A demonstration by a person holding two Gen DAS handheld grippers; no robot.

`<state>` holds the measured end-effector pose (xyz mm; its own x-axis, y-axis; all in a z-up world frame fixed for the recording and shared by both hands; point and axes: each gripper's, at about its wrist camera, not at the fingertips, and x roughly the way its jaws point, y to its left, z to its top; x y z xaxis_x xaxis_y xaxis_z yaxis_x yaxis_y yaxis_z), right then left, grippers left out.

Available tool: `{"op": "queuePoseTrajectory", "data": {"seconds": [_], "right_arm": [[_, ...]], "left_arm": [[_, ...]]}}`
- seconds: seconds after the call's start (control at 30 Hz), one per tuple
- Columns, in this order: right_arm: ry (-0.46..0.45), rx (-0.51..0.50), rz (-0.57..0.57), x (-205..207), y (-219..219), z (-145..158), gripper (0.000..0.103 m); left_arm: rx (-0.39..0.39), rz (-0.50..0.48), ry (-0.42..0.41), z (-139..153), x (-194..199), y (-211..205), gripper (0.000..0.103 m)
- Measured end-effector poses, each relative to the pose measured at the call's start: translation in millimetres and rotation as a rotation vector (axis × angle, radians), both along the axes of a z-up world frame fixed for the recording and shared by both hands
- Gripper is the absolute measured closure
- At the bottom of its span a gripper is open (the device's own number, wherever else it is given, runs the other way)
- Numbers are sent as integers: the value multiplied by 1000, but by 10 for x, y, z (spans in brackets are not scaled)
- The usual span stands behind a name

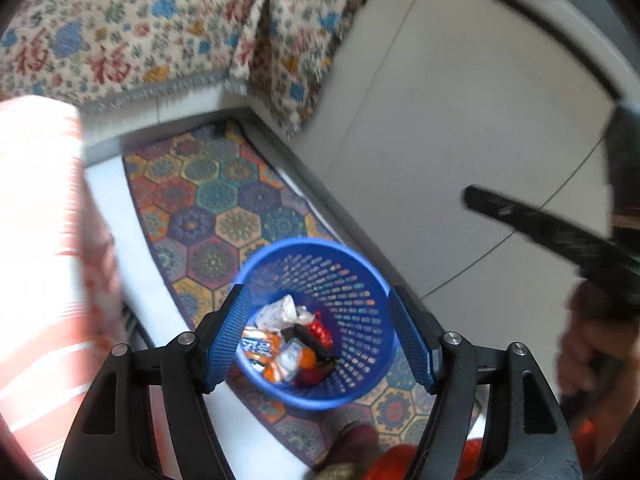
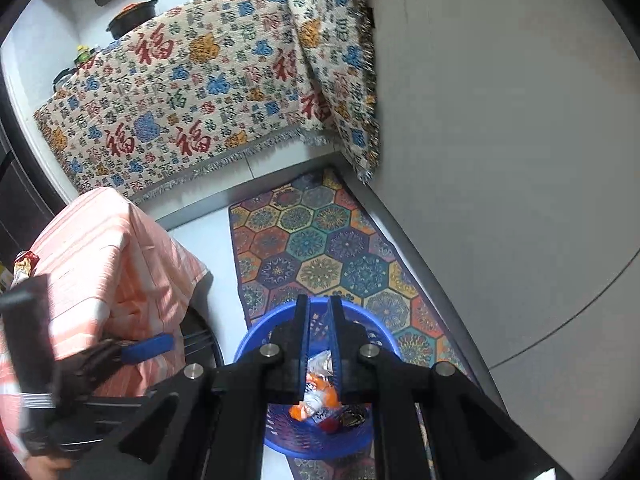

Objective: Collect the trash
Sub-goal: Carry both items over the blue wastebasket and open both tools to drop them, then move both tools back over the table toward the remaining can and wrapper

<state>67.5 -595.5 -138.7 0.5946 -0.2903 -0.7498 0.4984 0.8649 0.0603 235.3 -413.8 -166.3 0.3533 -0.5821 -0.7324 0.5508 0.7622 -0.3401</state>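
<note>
A pale tiled floor (image 2: 520, 240) carries a runner rug (image 2: 320, 248) of coloured hexagons, lying along the foot of a grey wall; a cloth (image 2: 180, 112) printed with red 福 characters drapes the worktop at the rug's far end, and a peach striped cover (image 2: 112, 264) hangs at the left. A blue mesh basket (image 1: 352, 280) stands on the rug, holding wrappers (image 1: 288, 344) (print blurred, unreadable). The left tool (image 1: 320, 336) hangs above it, fingers wide apart; the right tool (image 2: 320, 344), nearly together and empty, also hangs over it.

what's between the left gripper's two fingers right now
Nothing held. In the left wrist view the open left gripper frames the blue basket below, with wrappers inside.
</note>
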Motion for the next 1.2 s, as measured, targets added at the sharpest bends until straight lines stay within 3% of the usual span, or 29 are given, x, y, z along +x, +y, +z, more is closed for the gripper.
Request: {"op": "queuePoseTrajectory", "data": {"seconds": [0.17, 0.37, 0.4, 0.47, 0.5, 0.63, 0.83, 0.93, 1.0, 1.2], "right_arm": [[-22, -35, 70, 173, 297, 97, 92], [-37, -88, 229, 553, 965, 161, 91], [-40, -99, 270, 645, 1148, 164, 87], [-44, -111, 330, 791, 1439, 154, 57], [-51, -118, 359, 865, 1613, 145, 52], [-68, -46, 508, 1136, 2320, 39, 51], [29, -100, 680, 1375, 3171, -292, 52], [79, -111, 726, 1428, 3395, -443, 52], [118, -120, 741, 1457, 3485, -541, 50], [114, -134, 697, 1506, 3652, -585, 36]], "left_arm": [[51, 89, -80, 327, -183, 808, 18], [204, 288, -106, 322, -247, 1952, 13], [225, 320, -105, 285, -236, 2113, 13], [280, 399, -99, 214, -204, 2515, 13], [303, 430, -96, 185, -191, 2677, 13], [374, 535, -65, 60, -117, 3301, 13], [372, 602, -43, -34, -5, 3987, 3], [371, 595, -38, -71, 28, 4245, 0], [369, 582, -42, -85, 115, 4415, 0], [390, 583, -75, -93, 462, 4946, 0]]}}
